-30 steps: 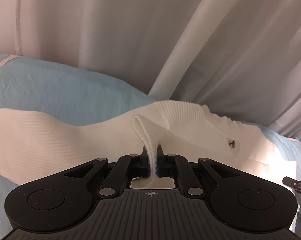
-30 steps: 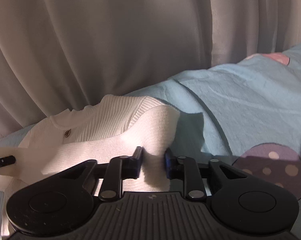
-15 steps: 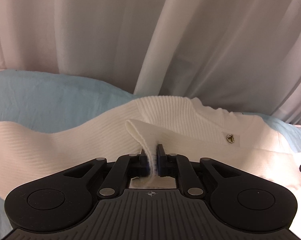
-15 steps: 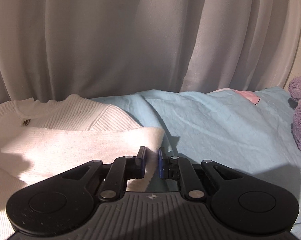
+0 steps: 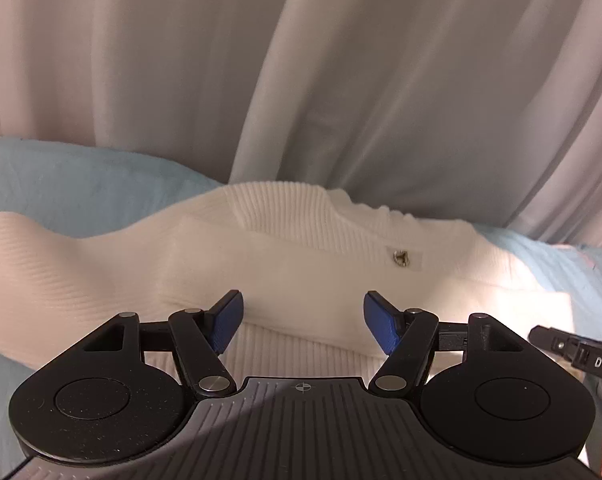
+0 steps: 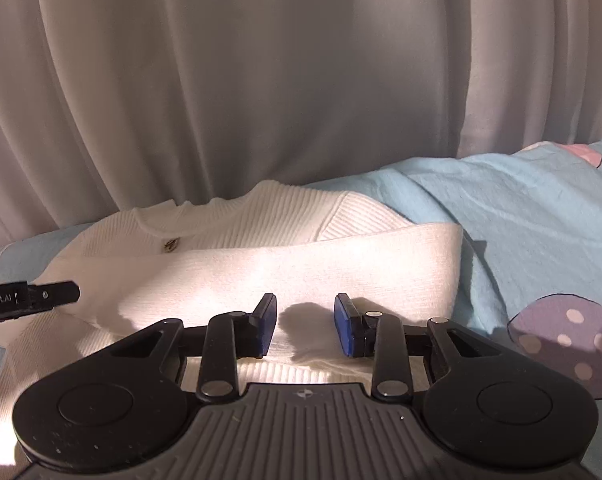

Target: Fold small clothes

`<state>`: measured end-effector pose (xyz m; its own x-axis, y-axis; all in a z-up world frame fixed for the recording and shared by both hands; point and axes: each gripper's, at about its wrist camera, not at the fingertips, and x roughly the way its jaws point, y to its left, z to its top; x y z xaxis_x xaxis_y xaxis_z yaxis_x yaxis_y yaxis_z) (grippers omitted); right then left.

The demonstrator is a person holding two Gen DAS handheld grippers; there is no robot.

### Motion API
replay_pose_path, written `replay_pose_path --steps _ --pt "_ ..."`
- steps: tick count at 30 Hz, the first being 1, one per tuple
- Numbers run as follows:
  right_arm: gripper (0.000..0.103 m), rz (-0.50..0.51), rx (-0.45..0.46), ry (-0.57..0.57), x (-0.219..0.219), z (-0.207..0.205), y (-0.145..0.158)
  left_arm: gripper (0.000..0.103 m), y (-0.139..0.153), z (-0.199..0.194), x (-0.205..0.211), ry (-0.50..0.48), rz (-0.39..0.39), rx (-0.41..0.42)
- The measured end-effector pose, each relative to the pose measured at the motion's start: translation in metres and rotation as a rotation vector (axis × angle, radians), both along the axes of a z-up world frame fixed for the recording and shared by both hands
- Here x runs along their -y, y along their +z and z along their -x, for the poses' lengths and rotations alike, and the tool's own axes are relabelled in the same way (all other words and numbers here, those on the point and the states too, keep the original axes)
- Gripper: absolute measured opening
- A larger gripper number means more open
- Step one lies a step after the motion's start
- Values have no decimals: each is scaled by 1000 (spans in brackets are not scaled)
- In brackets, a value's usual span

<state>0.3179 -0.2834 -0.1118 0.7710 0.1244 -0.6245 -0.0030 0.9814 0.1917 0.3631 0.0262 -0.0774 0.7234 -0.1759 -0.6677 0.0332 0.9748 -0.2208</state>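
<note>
While both grippers hang over the bed, nothing is pinched.
Sweater [image 5: 301, 276]: white ribbed knit, one small metal button [image 5: 400, 258], lower part folded up over the chest; lies on the light blue sheet [image 6: 521, 220] before the pale curtain [image 5: 301, 80].
Left gripper [image 5: 303, 322]: jaws opening, wide, knit below them, unpressed.
Right gripper [image 6: 306, 328]: jaws opening, narrower gap, pads [image 6: 344, 330] clear of the fold.
</note>
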Motion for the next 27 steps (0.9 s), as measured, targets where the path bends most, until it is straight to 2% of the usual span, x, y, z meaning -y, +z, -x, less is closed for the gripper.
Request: replay_pose_path --steps 1,2,5,6,7,8,12,16,19,21,23,24,25,27 --pt "26 11 -9 -18 3 -1 -1 71 -5 -1 2 7 -21 -11" --pt "19 3 -7 -30 8 -1 -1 70 -7 -1 4 14 -36 -10" --pt "7 -61 -13 -68 25 3 -2 70 -10 1 6 8 -69 -5" --pt "2 -55 -14 -77 26 2 -3 70 -10 2 7 6 -76 -3" --pt "1 -31 -8 -81 25 3 -3 70 -11 2 7 4 -85 -3" --pt "1 4 -1 -78 22 5 -3 70 -12 2 7 2 -94 -2" --pt "1 286 33 -24 -5 9 -5 73 -14 4 4 -5 -116 16" --pt "1 514 57 5 -21 12 -14 73 -15 3 0 -18 -116 27" --pt "1 616 56 21 -27 14 -17 73 -14 3 -1 -15 -118 23" --pt "1 622 41 30 -27 15 -14 73 -14 5 -3 -14 -120 20" --pt "2 573 24 20 -22 18 -7 72 -13 7 -7 -19 -118 16" --pt "2 527 15 6 -18 22 -2 72 -11 8 -9 -7 -129 14" --pt "2 481 9 -10 -14 26 3 78 -10 9 -12 17 -146 6" --pt "9 344 23 -46 -1 43 17 86 -7 13 -28 119 -169 -48"
